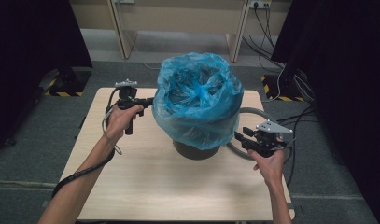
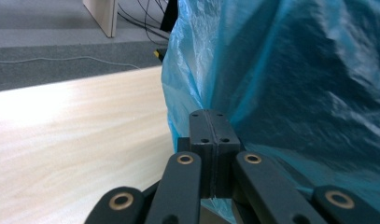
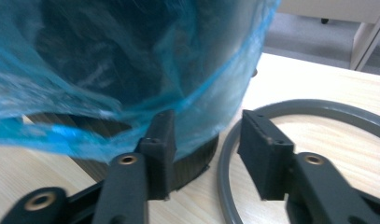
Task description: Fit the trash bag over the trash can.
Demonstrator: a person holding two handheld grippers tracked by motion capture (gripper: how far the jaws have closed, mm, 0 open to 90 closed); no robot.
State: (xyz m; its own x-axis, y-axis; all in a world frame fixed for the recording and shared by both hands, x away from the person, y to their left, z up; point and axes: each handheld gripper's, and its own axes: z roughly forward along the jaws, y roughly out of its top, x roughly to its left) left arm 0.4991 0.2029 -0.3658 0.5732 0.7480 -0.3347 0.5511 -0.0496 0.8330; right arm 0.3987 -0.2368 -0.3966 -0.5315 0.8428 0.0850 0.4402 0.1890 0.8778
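A blue plastic bag (image 1: 197,98) is draped over a dark round bin (image 1: 194,151) in the middle of the wooden table (image 1: 145,186). My left gripper (image 1: 150,101) reaches the bag's left side at mid height. Its jaws are pressed together (image 2: 209,114), with a thin fold of the blue bag (image 2: 295,70) pinched between them. My right gripper (image 1: 239,135) is low at the bin's right side, open (image 3: 208,121). The bag's loose hem (image 3: 131,56) hangs just past its left jaw, untouched. The bin's base (image 3: 192,158) stands behind that jaw.
A grey ring (image 1: 253,112) lies flat on the table right of the bin, partly under my right gripper (image 3: 222,177). Desk legs (image 1: 120,32) stand beyond the table, cables (image 1: 290,93) trail on the floor at the right, and black curtains flank both sides.
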